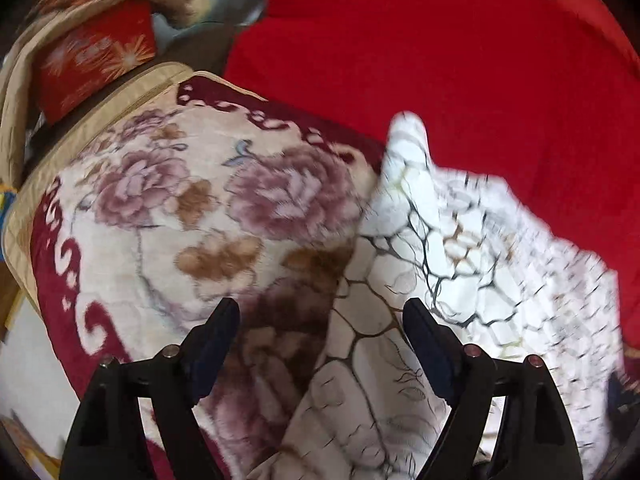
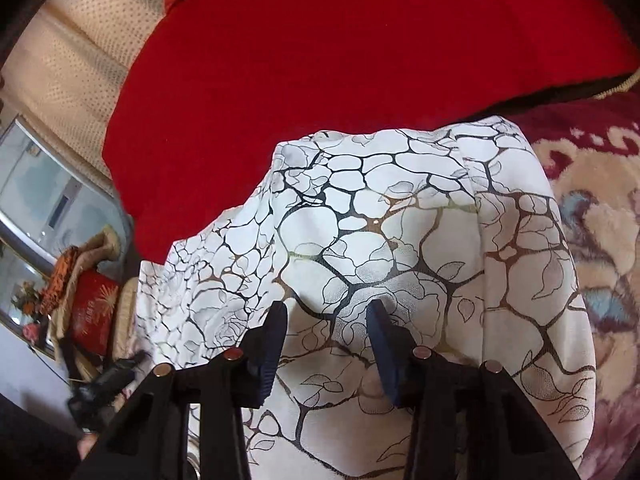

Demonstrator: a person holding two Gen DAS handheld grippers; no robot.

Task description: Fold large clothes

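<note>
Black fingers tipped with dark blue pads frame both views. From the right wrist, the right claw (image 2: 327, 322) is seen parted to a moderate gap, nothing clamped between its pads, poised just above the white garment (image 2: 400, 220) — a cloth printed with black and brown cracked veins and leaf outlines. From the left wrist, the left claw (image 1: 322, 314) is held wide open and empty over the garment's edge (image 1: 460, 240), where it overlaps a floral blanket (image 1: 180, 200) patterned with mauve peonies and a maroon border. Beyond both, a plain red cover (image 2: 340, 60) is spread. Farther off, a red box (image 1: 96, 64) is seen among beige fabric.
</note>
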